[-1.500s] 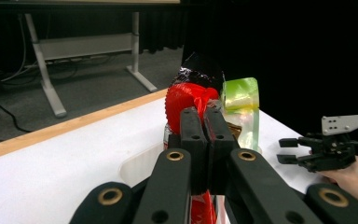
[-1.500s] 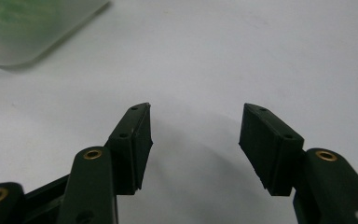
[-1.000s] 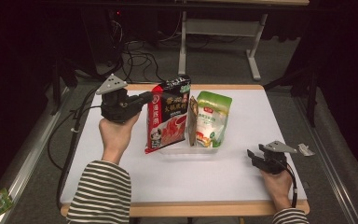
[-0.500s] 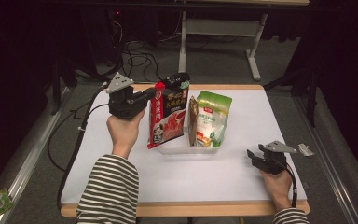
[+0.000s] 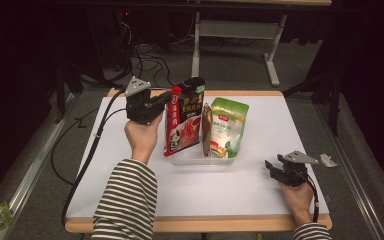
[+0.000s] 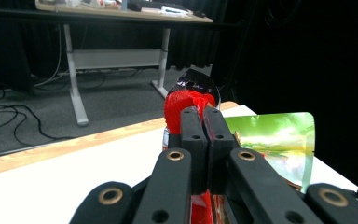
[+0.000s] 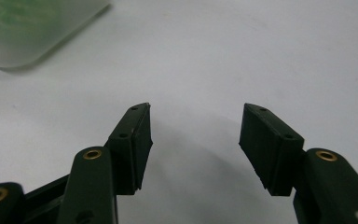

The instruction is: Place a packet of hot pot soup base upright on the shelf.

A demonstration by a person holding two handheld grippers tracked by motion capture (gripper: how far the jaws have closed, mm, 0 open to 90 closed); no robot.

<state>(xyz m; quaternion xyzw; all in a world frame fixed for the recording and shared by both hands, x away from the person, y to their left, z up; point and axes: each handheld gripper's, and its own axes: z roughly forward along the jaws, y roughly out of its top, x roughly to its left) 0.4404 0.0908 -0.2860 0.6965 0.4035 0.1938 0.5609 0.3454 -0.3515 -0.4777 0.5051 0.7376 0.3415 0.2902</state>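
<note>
Between L gripper (image 5: 169, 98) jaws: red snack bag (image 5: 184, 120), pinched at top edge, standing in clear tray (image 5: 200, 160).
Keep pinch firm, lower bag upright beside green pouch (image 5: 227, 128); R gripper (image 5: 275, 167) rests wide open w/ nothing held.

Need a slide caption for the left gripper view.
Left hand-held gripper shut on red snack bag, green pouch beside it.

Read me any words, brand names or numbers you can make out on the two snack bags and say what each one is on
None can be quoted.
Tall red and black foil bag, clamped at its top by the left tongs: large pale characters, too blurred to read.
Green and white stand-up pouch: small red logo and print, too small to read.
Clear plastic tray: no text visible.
</note>
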